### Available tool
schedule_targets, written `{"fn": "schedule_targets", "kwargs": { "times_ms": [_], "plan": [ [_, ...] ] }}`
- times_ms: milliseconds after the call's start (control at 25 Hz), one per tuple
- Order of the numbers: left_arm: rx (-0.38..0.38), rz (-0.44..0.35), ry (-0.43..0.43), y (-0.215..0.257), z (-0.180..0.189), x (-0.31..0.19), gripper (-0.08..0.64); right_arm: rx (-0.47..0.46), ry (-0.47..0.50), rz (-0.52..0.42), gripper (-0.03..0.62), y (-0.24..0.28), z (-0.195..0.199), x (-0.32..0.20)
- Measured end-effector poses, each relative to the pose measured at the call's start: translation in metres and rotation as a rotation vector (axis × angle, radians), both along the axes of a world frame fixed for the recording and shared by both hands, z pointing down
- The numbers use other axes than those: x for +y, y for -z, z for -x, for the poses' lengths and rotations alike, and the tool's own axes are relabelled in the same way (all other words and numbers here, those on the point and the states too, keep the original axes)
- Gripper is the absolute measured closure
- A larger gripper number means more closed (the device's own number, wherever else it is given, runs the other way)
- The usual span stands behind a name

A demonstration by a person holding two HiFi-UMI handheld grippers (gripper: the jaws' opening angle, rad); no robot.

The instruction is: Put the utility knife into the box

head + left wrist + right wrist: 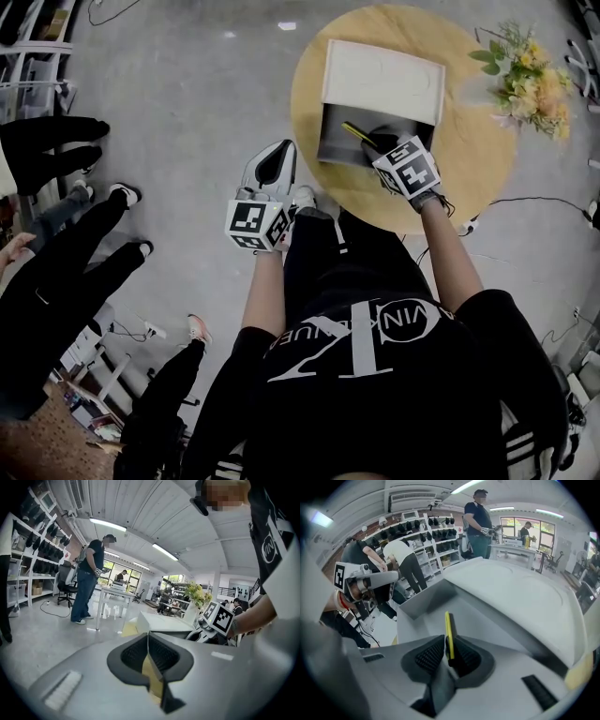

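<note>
Squarely over open box (pixel 330 148), utility knife (pixel 449 631) clamped

The head camera looks almost straight down, with the round table (pixel 469 178) and the box (pixel 380 80) in the upper right of its frame. The camera on the left gripper (pixel 274 157) faces level across the room, the box (pixel 159 622) near at centre. The camera on the right gripper (pixel 377 142) sits close over the same box (pixel 511 597), which fills its frame; the left gripper (pixel 391 577) shows at middle left.

Box (pixel 336 141) open at the top — its lid (pixel 380 80) walls the far side; a flower bouquet (pixel 527 80) crowds the round table's (pixel 473 164) right edge.
</note>
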State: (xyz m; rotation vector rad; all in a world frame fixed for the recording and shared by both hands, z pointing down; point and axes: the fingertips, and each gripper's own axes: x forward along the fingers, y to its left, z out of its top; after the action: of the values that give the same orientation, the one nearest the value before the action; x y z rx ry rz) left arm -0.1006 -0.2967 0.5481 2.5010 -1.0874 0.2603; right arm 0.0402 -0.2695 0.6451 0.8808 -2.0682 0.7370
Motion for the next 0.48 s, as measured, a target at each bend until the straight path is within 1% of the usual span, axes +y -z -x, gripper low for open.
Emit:
{"fn": "schedule_targets", "kwargs": {
  "times_ms": [160, 480],
  "plan": [
    [0.002, 0.006, -0.003, -0.002, 0.003, 0.000, 0.543, 0.037, -0.026, 0.010, 0.531, 0.012, -0.004, -0.002],
    [0.013, -0.005, -0.024, 0.004, 0.003, -0.004, 0.543, 0.027, -0.062, -0.028, 0.531, 0.027, -0.006, -0.005]
  ]
}}
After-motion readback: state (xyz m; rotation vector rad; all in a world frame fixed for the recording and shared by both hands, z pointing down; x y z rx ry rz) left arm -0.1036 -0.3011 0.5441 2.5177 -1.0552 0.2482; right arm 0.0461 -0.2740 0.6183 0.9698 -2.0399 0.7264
